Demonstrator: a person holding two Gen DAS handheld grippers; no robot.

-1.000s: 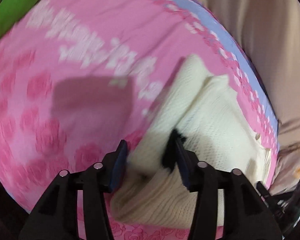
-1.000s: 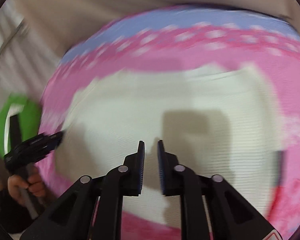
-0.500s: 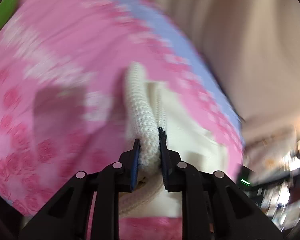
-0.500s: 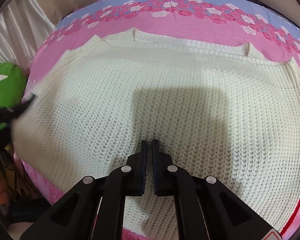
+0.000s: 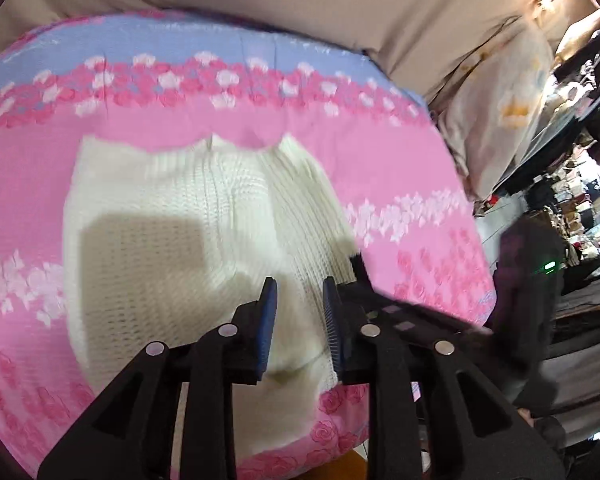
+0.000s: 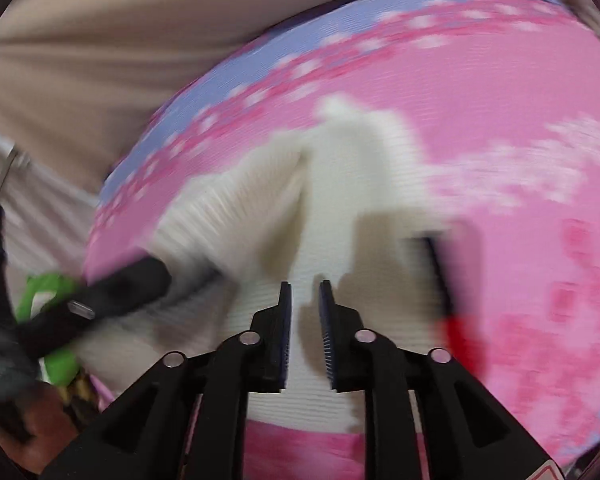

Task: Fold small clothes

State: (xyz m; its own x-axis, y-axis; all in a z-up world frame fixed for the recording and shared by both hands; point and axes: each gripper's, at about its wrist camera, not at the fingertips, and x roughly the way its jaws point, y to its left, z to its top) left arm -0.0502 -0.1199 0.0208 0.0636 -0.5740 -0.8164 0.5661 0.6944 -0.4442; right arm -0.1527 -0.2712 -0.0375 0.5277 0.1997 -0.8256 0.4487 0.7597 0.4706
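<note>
A cream knit sweater [image 5: 172, 240] lies folded over on a pink rose-print bedsheet [image 5: 400, 168]. My left gripper [image 5: 300, 292] hovers over the sweater's near right part. Its jaws are opening and nothing is pinched between them. The black body of the right tool [image 5: 400, 316] shows blurred just to its right. In the right wrist view, which is smeared by motion, the sweater [image 6: 340, 184] spreads ahead of my right gripper [image 6: 305, 292]. Its jaws are also opening, with only the knit below the gap. A blurred black finger [image 6: 140, 280] of the left gripper reaches in from the left.
Beige fabric [image 5: 300, 8] hangs behind the bed. A green object [image 6: 48, 292] and a hand [image 6: 40, 420] sit at the bed's left edge. Cluttered shelves [image 5: 572, 200] and a pale bag [image 5: 500, 112] stand past the right edge. The sheet's front edge runs close below both grippers.
The left gripper, shut on the sweater's ribbed edge before, swung across with it and let go. The sweater, spread wide earlier, now lies folded narrower. The right gripper's shut jaws have parted.
</note>
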